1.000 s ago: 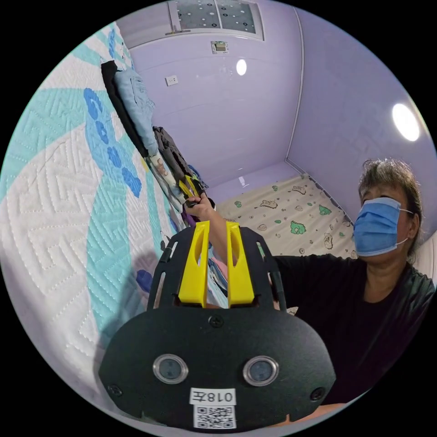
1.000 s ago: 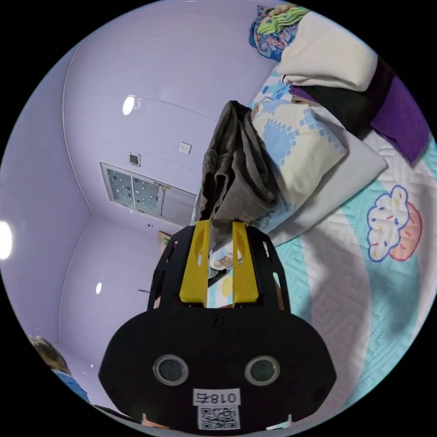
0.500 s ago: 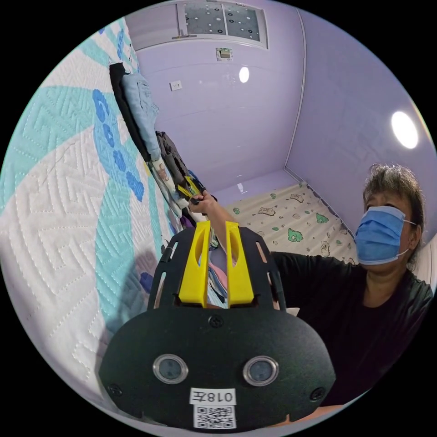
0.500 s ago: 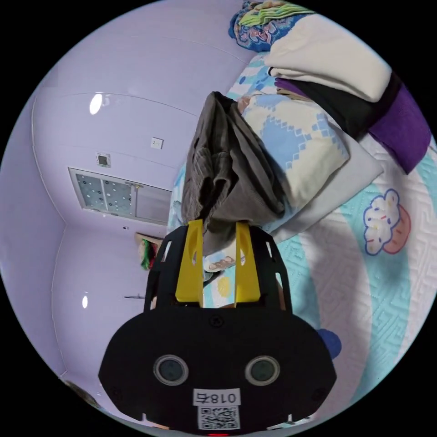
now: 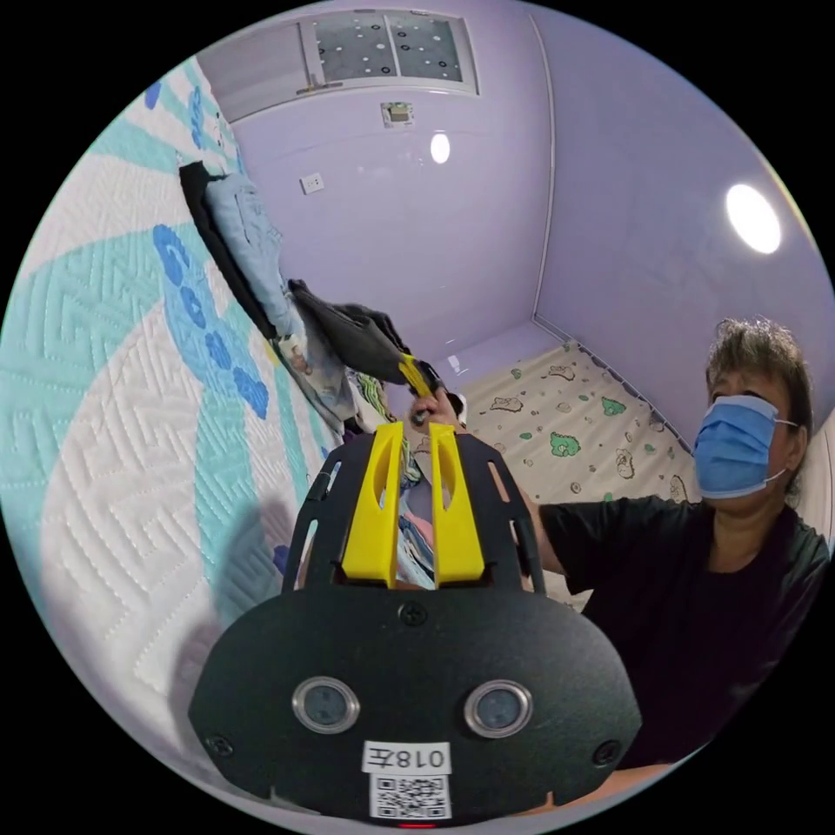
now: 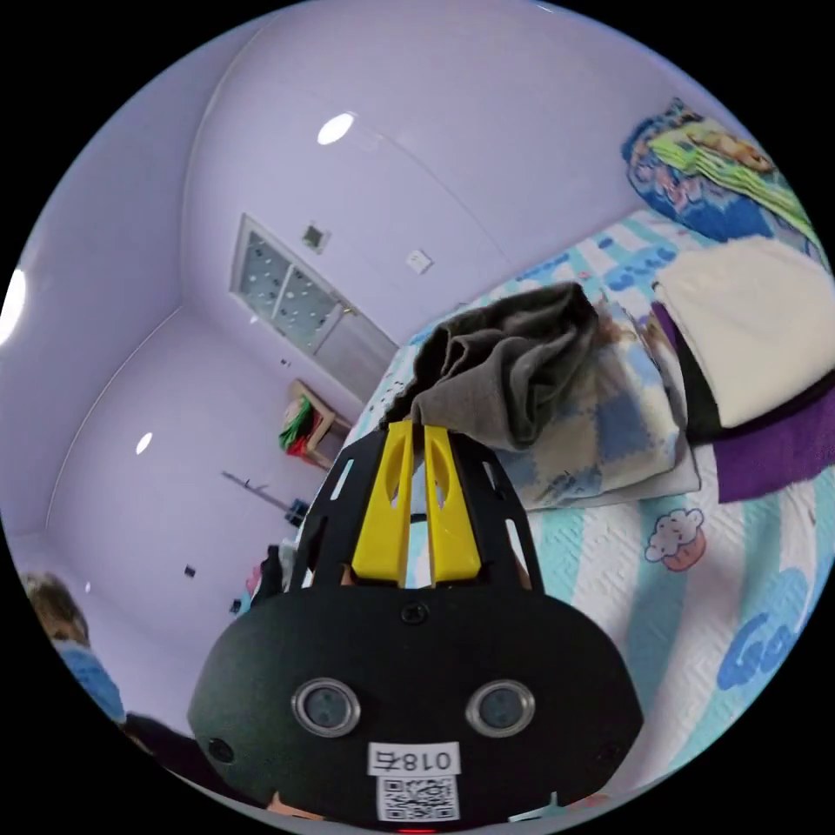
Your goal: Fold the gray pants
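Note:
The gray pants point(image 6: 513, 365) hang bunched from my right gripper point(image 6: 416, 424), whose yellow jaws are shut on one edge of them. The rest of the pants still rests against a blue-and-cream patterned cloth point(image 6: 609, 426) on the bed. In the left gripper view the right gripper point(image 5: 416, 376) holds the same dark pants point(image 5: 348, 329) out from the clothes pile, with the person's hand point(image 5: 432, 406) behind it. My left gripper point(image 5: 413, 428) hovers over the quilt point(image 5: 113, 417), its jaws a narrow gap apart with nothing between them.
A stack of cream, black and purple folded clothes point(image 6: 748, 348) lies beside the patterned cloth, with a colourful blanket point(image 6: 713, 174) behind. A light blue garment point(image 5: 248, 235) lies further along the bed. The masked person point(image 5: 696, 557) stands by the bed, over a printed floor mat point(image 5: 565, 417).
The right gripper's jaws have gone from open around the pants' edge to shut on it, and have drawn the pants away from the pile. The left gripper stays much the same.

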